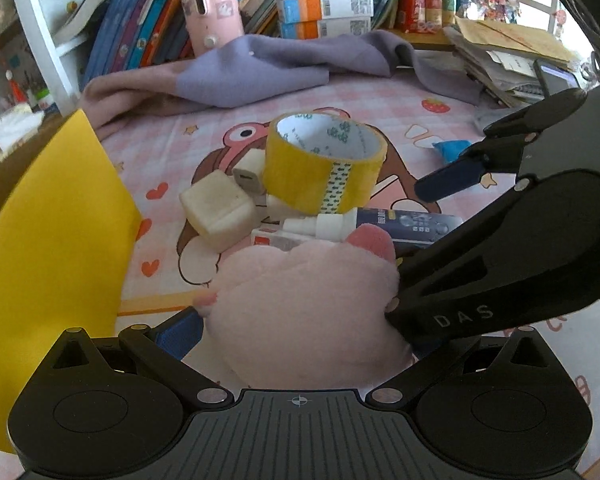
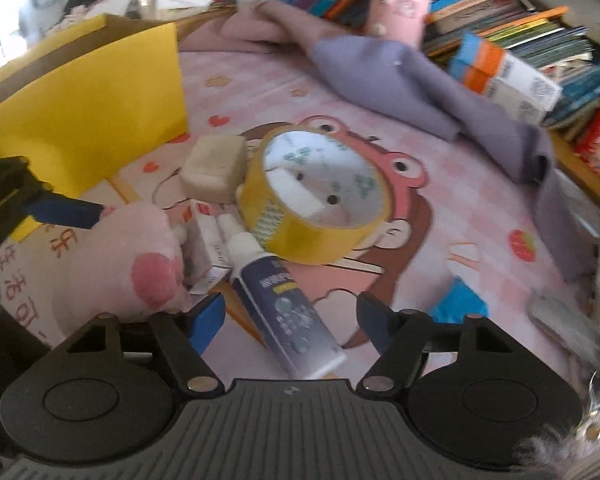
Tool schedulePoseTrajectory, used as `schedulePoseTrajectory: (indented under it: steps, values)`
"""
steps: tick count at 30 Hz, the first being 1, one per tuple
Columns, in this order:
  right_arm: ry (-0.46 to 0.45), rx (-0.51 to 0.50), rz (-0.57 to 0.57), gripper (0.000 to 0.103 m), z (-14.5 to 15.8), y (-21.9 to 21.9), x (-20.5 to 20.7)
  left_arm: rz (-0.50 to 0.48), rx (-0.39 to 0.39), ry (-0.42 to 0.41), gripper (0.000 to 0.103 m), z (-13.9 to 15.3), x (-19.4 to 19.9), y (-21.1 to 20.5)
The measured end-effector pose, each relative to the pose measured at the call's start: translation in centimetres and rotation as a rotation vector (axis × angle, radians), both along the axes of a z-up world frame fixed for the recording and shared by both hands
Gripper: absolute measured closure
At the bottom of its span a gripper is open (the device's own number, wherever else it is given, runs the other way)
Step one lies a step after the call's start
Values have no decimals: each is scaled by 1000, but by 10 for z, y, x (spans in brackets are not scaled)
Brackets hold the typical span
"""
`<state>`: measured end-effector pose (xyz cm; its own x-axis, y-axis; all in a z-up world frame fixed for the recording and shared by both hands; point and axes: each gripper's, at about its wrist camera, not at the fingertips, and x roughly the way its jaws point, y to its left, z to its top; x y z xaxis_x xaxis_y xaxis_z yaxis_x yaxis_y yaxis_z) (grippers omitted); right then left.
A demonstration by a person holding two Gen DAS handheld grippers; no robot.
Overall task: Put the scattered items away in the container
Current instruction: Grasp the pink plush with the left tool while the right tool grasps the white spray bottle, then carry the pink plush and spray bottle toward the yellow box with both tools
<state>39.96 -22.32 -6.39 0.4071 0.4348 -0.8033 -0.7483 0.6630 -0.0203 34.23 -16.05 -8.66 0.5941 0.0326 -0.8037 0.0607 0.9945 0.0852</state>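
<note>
A pink plush toy (image 1: 300, 312) lies between the wide-spread fingers of my left gripper (image 1: 300, 328); the left pad (image 1: 184, 332) is at its edge and the right pad is hidden. My right gripper (image 2: 290, 320) is open around a navy-labelled spray bottle (image 2: 284, 300), with gaps on both sides. Just beyond it lie a yellow tape roll (image 2: 316, 204), a cream cube (image 2: 214, 168) and a small red-and-white box (image 2: 204, 236). A white charger (image 1: 248, 176) sits behind the tape. The yellow container (image 1: 48, 240) stands at the left.
A purple cloth (image 1: 260, 68) lies crumpled at the back of the pink cartoon mat (image 1: 160, 152). Books (image 1: 140, 32) and a pink cylinder (image 1: 212, 4) line the far edge. Papers and a phone (image 1: 556, 80) are piled at the right, near a blue packet (image 2: 460, 304).
</note>
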Motion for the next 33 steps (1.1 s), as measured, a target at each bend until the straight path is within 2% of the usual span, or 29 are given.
schedulePoseTrajectory:
  steps: [2,6,10,20,33]
  values:
    - [23,9,20,41,-2,2,3,8,-25,14,1,-4,2,3]
    - [67,16,29,61,-9,2,4,23,-80,42,9,-8,1,11]
    - [82,26,21,68,-6,-1,0,38,-91,39,15,-4,-4,16]
    - [126,123,-119,72,2,-17,-27,-9,-100,5,17,14,-27,14]
    - [89,176,-252,73,34,-30,-76,-39,-204,-30,17,42,-70,30]
